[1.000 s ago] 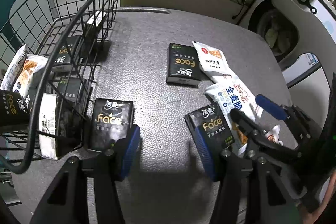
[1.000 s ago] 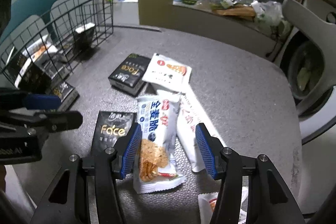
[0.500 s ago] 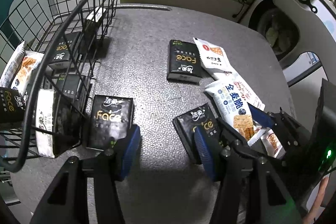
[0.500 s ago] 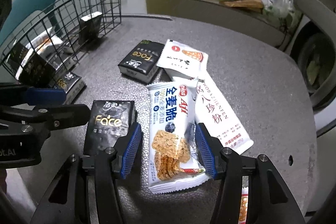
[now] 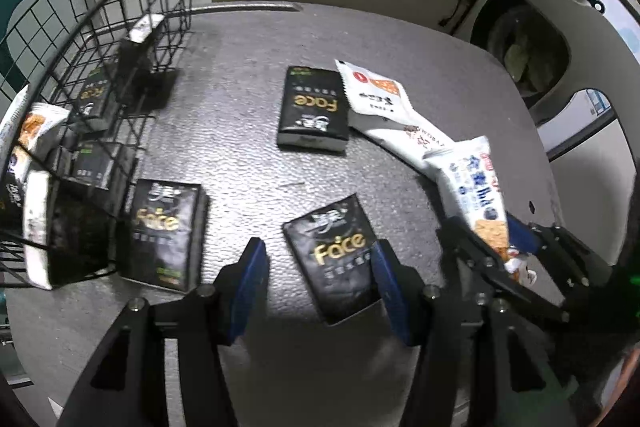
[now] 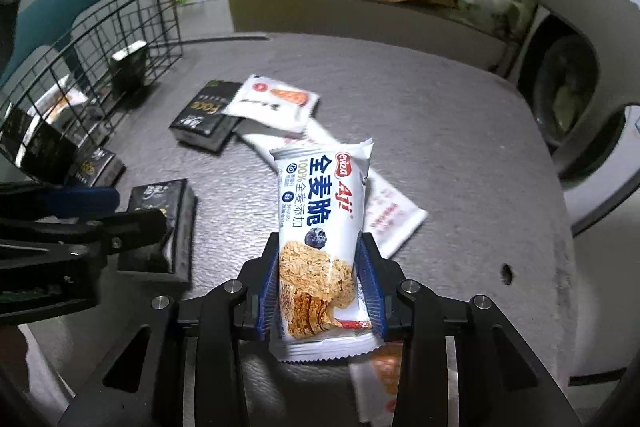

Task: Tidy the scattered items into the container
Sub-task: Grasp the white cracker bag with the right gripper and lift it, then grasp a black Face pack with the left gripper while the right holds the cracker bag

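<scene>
A grey, pebbled bench (image 5: 248,155) carries the clutter, with a ledge and a washing machine door behind it. The white wholegrain cracker packet (image 6: 320,239), glossy and oblong with blue print and a cracker picture, is clamped between the blue-padded fingers of the right gripper (image 6: 320,291); its lower third sits between the pads and the rest juts forward, lifted off the bench. In the left wrist view the same packet (image 5: 476,195) shows at the right, held in that gripper (image 5: 496,247).

Three black "Face" tissue packs lie loose on the bench, flat and rectangular with gold lettering. The nearest pack (image 5: 334,255) lies askew between the spread fingers of the left gripper (image 5: 320,279), close to the right-hand pad; whether it touches is unclear. A second pack (image 5: 164,235) lies just beside the wire basket (image 5: 120,7), and a third pack (image 5: 314,109) lies farther out, its edge by a white sachet with an orange picture (image 5: 372,91). A long white sachet with red print (image 6: 388,211) lies under and behind the held packet, and another orange-printed wrapper (image 6: 380,375) peeks out below the right gripper.

The basket, of black wire grid with a curved rim, stands at the left and holds several black tissue packs and at least one white snack packet (image 5: 32,131); an exact count is hidden by the wires.
</scene>
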The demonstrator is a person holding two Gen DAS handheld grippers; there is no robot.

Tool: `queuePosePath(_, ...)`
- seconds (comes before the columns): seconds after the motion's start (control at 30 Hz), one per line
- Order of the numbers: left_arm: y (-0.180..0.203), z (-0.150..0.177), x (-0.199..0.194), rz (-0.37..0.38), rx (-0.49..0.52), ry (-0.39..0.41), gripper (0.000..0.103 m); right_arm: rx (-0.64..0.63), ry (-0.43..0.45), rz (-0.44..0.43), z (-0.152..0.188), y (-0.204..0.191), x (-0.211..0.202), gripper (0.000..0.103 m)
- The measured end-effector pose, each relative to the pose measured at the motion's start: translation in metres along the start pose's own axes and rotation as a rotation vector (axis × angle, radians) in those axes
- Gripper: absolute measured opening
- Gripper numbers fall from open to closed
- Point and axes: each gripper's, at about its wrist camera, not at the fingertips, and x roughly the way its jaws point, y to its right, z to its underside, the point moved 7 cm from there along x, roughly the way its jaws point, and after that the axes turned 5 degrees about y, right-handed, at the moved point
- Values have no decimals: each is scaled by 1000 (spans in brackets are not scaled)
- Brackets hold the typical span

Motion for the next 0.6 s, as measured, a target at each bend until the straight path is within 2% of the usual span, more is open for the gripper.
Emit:
queuePosePath(0.2,7,-4,11,-22,-8,2,67,21,-1,-26,3,6,-2,37)
queuePosePath(0.53,15,-3,21,-12,-11,-4,68,40,-1,-34,4,2,0,37)
queuePosePath(0.57,16,-3,21,-10,-9,-3,65,40,0,-33,4,2,0,37)
queuePosePath(0.6,17,-3,20,0,-6,-1,55,41,1,-33,4,2,0,37)
